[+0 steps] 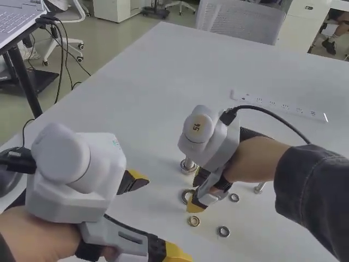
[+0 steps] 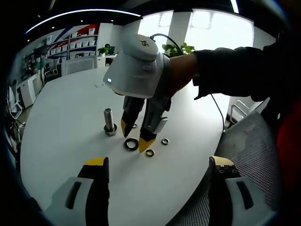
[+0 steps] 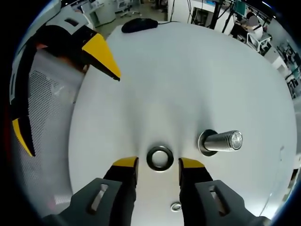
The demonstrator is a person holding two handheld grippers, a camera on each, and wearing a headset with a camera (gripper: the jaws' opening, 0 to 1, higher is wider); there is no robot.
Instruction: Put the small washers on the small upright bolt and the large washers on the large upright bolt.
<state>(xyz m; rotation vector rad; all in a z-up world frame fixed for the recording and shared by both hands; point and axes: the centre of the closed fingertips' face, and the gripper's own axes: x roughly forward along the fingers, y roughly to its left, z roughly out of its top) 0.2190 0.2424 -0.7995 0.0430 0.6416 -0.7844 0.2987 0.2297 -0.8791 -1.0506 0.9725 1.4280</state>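
Metal large washer (image 3: 160, 158) lies flat on the white counter (image 3: 188, 70), just beside the large upright bolt (image 3: 221, 141). The right gripper (image 2: 134, 136) points down over it, fingers apart, one yellow tip either side of the ring, not closed on it. Small washers (image 1: 223, 231) lie loose a little farther from the bolt. Farther again from the bolt, the left gripper (image 2: 158, 162) hovers, fingers wide apart

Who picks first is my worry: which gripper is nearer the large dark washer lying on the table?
Right. The right gripper is over the large washer, its open jaws either side. The left gripper sits well back, apart from it.
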